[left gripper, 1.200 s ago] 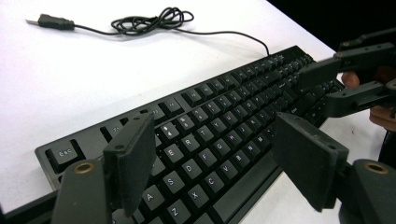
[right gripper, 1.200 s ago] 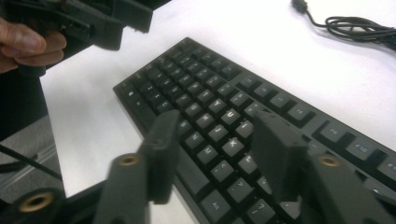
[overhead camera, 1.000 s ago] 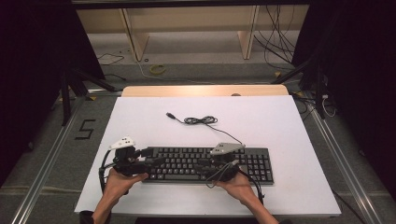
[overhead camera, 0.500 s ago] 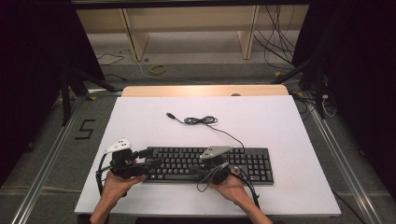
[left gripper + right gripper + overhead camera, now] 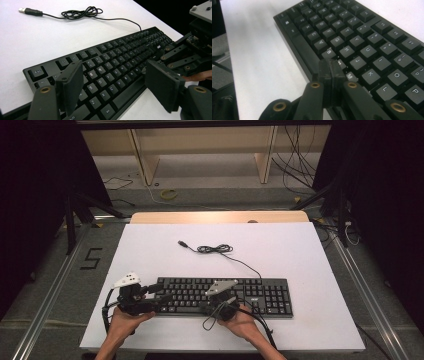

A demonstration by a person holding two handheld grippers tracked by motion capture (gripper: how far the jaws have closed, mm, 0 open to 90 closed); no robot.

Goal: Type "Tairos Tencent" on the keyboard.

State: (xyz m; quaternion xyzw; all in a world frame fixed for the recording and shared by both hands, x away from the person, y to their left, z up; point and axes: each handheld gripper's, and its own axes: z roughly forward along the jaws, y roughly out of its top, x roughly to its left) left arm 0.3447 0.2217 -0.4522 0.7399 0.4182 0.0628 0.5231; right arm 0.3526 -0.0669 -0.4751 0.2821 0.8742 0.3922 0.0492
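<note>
A black keyboard (image 5: 250, 292) lies along the near part of the white table top (image 5: 300, 250). Its cable runs back to a loose coil (image 5: 215, 249) and a USB plug (image 5: 183, 243). My left gripper (image 5: 152, 295) sits at the keyboard's left end. It is open, its pads (image 5: 71, 86) spread wide over the left keys (image 5: 105, 75) with nothing gripped. My right gripper (image 5: 212, 305) is at the keyboard's front edge near the middle. It is shut, pads pressed together with nothing between them, and its tip (image 5: 330, 67) is just over the bottom letter row by the space bar. The right gripper (image 5: 185, 60) also appears in the left gripper view.
A wooden strip (image 5: 220, 216) borders the table's far edge. Beyond it stand shelf legs (image 5: 142, 162), with floor cables and a yellow ring (image 5: 168, 194). Metal rails (image 5: 55, 285) run along both sides. The white surface extends bare behind and to the right of the keyboard.
My right hand has slid left along the keyboard's front edge and dropped a little. The left gripper has stayed at the left end.
</note>
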